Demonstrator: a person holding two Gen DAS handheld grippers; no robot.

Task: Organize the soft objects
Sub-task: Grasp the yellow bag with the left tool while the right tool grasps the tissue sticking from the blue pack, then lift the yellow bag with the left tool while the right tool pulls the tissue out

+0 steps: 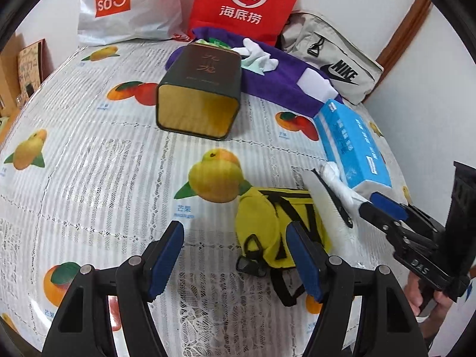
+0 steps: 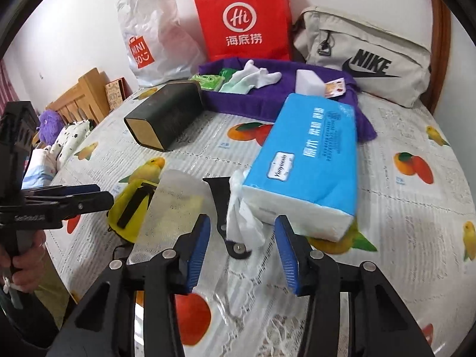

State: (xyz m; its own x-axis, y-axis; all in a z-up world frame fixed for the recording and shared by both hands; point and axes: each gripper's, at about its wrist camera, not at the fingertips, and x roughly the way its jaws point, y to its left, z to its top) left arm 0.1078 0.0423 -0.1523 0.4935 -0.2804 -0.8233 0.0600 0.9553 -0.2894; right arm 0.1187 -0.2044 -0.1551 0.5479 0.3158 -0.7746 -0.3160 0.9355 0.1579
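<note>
- Landmark: the blue plastic-wrapped tissue pack (image 2: 309, 166) lying on your worktop (image 2: 401, 223), which wears a lace-print cloth with fruit pictures. All places below are given from it.
- Soft item 1: crumpled white tissue wad (image 2: 242, 217), touching the near left corner of the pack, draped against a black-framed clear scraper-like tool (image 2: 221, 205).
- Soft item 2: small yellow fabric pouch with black straps (image 1: 279, 226), left of the pack, beyond the tool.
- Gathering place, as I judge it: purple cloth tray (image 2: 255, 95) behind the pack, already holding white socks (image 2: 255, 78), a white sponge block (image 2: 309, 84) and green packets (image 2: 208, 80).
- Other stock: dark green open tin lying on its side (image 1: 199, 95), left and behind the pack.
- Your right claw (image 2: 242, 253): jaws apart, nothing gripped; the wad hangs just ahead between the pad lines.
- Your left claw (image 1: 238, 261): jaws apart, empty; its right pad overlaps the pouch in view, contact uncertain.
- Step in hand, by my reading: approach to pick-up, both claws descending on separate soft items.
- Next move calls for: centre your right claw on the wad alone, clear of the tool, then close.
- View differences: only the left wrist view shows the pouch's buckles and the tin's gold interior squarely; only the right wrist view shows the wad's full shape and the tray's contents.
</note>
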